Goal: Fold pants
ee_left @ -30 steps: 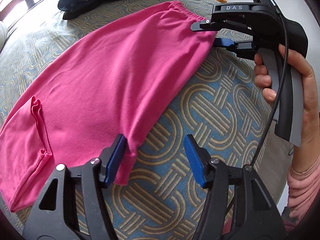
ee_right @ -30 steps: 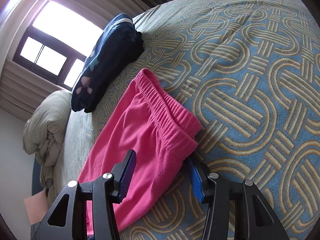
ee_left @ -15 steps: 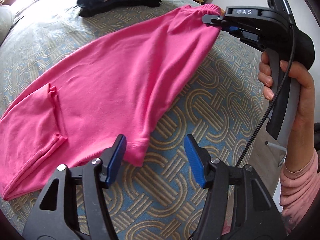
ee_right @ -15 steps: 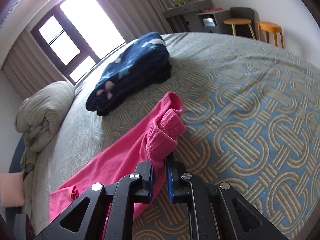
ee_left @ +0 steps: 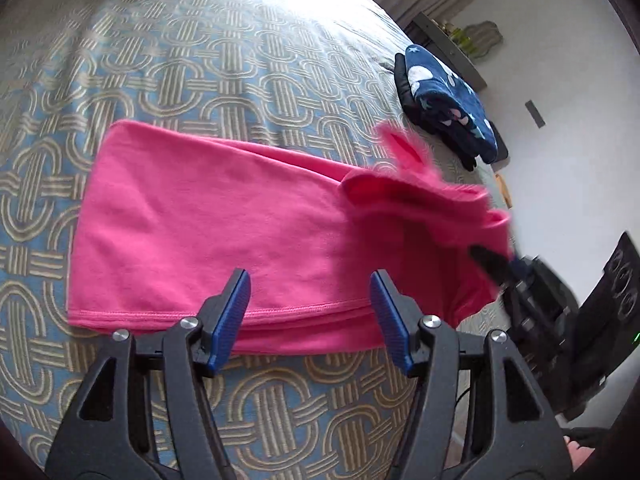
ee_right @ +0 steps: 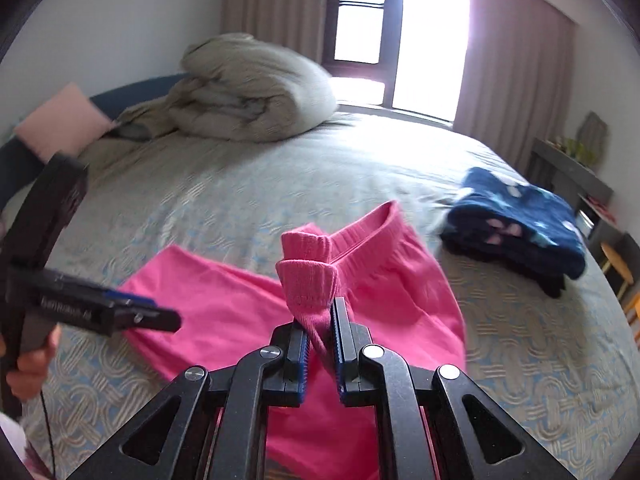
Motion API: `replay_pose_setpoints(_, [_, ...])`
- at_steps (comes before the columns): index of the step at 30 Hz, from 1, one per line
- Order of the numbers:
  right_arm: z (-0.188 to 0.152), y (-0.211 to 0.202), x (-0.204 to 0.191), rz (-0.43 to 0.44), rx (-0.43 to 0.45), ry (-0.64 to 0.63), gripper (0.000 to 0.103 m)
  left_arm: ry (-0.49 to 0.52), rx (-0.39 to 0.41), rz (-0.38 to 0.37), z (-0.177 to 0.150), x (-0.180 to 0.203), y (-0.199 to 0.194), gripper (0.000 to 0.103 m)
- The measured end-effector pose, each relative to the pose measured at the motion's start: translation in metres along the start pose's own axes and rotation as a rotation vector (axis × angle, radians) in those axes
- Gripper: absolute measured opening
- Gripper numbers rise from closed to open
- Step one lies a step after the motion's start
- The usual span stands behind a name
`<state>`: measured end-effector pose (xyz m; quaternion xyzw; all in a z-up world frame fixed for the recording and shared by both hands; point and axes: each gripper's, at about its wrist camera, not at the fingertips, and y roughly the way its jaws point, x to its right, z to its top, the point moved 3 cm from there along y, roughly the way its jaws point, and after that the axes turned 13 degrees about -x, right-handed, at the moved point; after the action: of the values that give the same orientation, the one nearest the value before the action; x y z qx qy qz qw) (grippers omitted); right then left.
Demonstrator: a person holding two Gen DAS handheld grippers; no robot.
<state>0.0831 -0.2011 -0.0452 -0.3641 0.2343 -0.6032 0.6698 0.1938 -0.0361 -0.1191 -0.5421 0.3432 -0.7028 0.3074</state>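
pants (ee_left: 208, 224) pink, waistband bunched | right gripper (ee_right: 320, 344) clamps waistband | left gripper (ee_left: 310, 316) spread, empty

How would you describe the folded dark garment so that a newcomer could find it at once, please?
On the patterned bedspread, look beyond the pink pants toward the side by the grey shelf. The navy garment lies folded there, apart from the pants, with pale star and heart prints.

Glaring window (ee_right: 400, 36) daylight, motion blur (fisheye-curved edges)
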Motion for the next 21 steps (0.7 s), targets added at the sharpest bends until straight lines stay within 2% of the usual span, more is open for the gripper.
replay_pose_setpoints(2, [-0.007, 0.026, -0.032, 0.023, -0.067, -0.071, 0.009, -0.023, -0.024, -0.061, -0.003, -0.006, 0.009, 0.065])
replay_pose_setpoints(4, [-0.018, 0.046, -0.053, 0.014, -0.123, -0.119, 0.009, -0.03, -0.052, -0.081, -0.01, -0.005, 0.021, 0.066])
replay_pose_setpoints(7, [-0.034, 0.062, -0.063, 0.005, -0.17, -0.154, 0.01, -0.013, -0.074, -0.1, -0.011, -0.001, 0.028, 0.067])
replay_pose_setpoints(13, [-0.043, 0.058, -0.042, 0.04, -0.177, -0.1, 0.009, 0.023, -0.104, -0.193, 0.004, 0.024, 0.038, 0.069])
replay_pose_setpoints(21, [-0.053, 0.045, -0.04, 0.038, -0.152, -0.109, 0.01, 0.059, -0.171, -0.175, 0.018, 0.054, 0.071, 0.07])
